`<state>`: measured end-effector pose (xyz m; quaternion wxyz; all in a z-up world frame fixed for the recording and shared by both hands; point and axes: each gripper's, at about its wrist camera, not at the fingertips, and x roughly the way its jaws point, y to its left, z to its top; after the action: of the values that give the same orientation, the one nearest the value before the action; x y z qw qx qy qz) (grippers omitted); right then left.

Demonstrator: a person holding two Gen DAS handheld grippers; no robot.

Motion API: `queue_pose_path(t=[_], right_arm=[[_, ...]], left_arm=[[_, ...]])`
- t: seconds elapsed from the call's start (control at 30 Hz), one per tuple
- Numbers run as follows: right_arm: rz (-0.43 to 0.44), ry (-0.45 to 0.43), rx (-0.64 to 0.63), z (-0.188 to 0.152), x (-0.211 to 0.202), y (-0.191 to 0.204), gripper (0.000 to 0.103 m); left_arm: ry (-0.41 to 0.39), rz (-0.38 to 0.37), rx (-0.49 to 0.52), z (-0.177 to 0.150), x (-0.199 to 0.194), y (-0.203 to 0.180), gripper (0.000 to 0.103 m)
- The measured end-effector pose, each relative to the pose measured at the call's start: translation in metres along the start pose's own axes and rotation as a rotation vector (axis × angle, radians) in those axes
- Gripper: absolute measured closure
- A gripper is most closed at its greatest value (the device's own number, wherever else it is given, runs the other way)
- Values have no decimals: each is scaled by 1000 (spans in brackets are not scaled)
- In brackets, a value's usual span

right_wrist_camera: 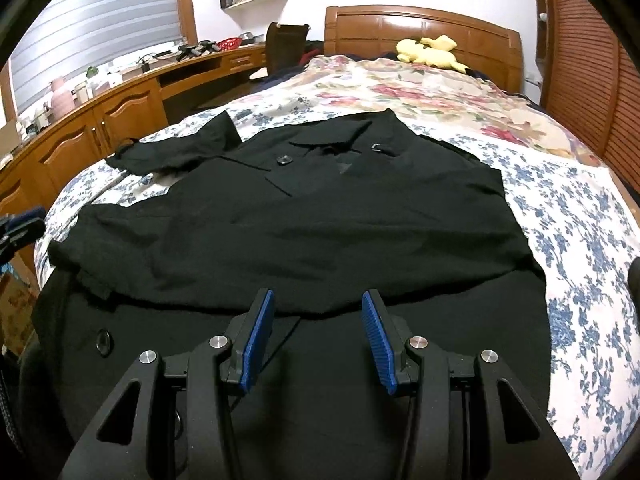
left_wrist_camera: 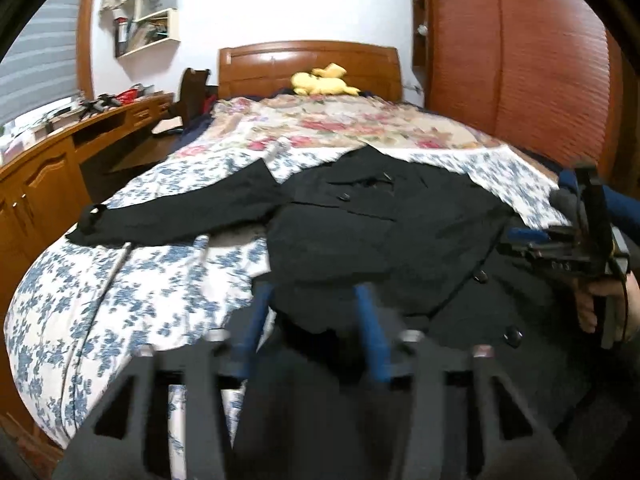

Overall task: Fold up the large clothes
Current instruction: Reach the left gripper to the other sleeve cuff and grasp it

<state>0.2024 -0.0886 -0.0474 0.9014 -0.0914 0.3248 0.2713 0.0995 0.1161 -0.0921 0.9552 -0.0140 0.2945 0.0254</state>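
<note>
The black coat lies spread on the bed, hem doubled up, one sleeve flung out; both tongs, left and right, gape empty; next, I'd guess, pinch that sleeve inward.

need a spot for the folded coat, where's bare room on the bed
Bare quilt lies right of the coat, out to the bed's edge, and there is a smaller patch below its left sleeve. The floral cover between collar and yellow plush is also free. The middle is crowded: the coat fills it, with both grippers open at its near hem.
</note>
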Motion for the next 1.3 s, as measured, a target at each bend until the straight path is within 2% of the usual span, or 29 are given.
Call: queue_pose_path(t=[0.07, 0.43, 0.57, 0.63, 0.7, 0.77, 0.83, 0.9, 1.1, 1.3], right_arm=[[6, 1, -9, 2, 2, 4, 56], [27, 35, -104, -1, 28, 27, 56], [20, 40, -142, -3, 33, 33, 55], [19, 35, -144, -2, 35, 32, 49], [17, 35, -139, -1, 36, 30, 49], [9, 37, -129, 1, 39, 28, 49], [5, 38, -118, 1, 41, 27, 49], [3, 43, -115, 2, 44, 27, 49], [11, 60, -115, -2, 46, 30, 49], [27, 66, -100, -2, 47, 26, 49]], left_arm=[[-16, 8, -32, 0, -1, 19, 17], [-3, 168, -78, 17, 36, 123, 17], [26, 162, -88, 24, 57, 162, 17], [37, 162, -90, 26, 67, 177, 17], [57, 165, -105, 29, 82, 195, 18], [79, 179, -113, 29, 96, 210, 25], [99, 187, -125, 28, 111, 222, 26], [116, 193, -138, 27, 124, 232, 30], [169, 214, -193, 32, 160, 262, 30], [213, 195, -269, 42, 191, 281, 35]])
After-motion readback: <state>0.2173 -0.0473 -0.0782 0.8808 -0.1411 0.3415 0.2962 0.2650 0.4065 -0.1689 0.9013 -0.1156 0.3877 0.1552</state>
